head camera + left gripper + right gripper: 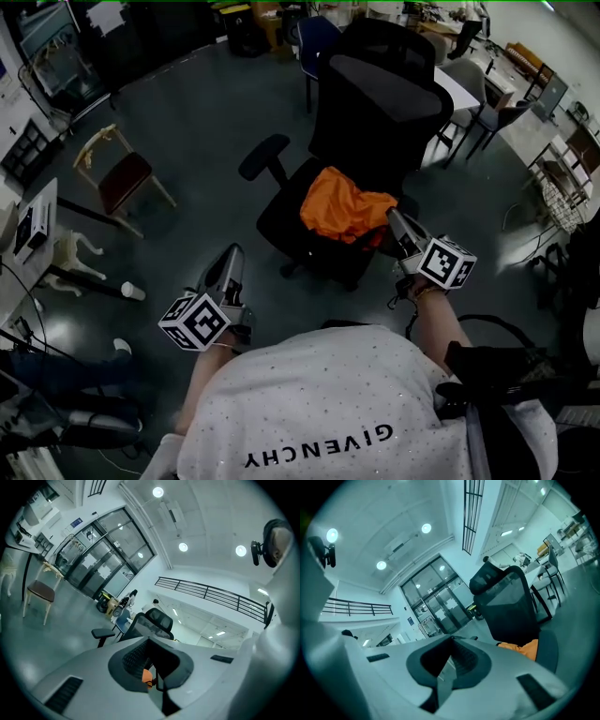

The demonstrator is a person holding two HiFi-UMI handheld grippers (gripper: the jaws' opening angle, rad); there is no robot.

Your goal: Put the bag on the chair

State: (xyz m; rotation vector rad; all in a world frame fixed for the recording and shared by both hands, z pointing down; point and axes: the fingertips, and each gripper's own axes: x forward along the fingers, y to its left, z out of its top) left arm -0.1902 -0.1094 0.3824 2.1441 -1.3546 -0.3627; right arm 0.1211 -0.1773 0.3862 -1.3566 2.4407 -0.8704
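Tongs level, right tongs (393,217) beside bag (343,206), left tongs (234,252) farther back

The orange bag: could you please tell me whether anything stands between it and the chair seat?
Nothing visible does. The orange bag already lies on the chair seat, in front of the backrest. The right gripper, jaws together and empty, is just beside the bag.
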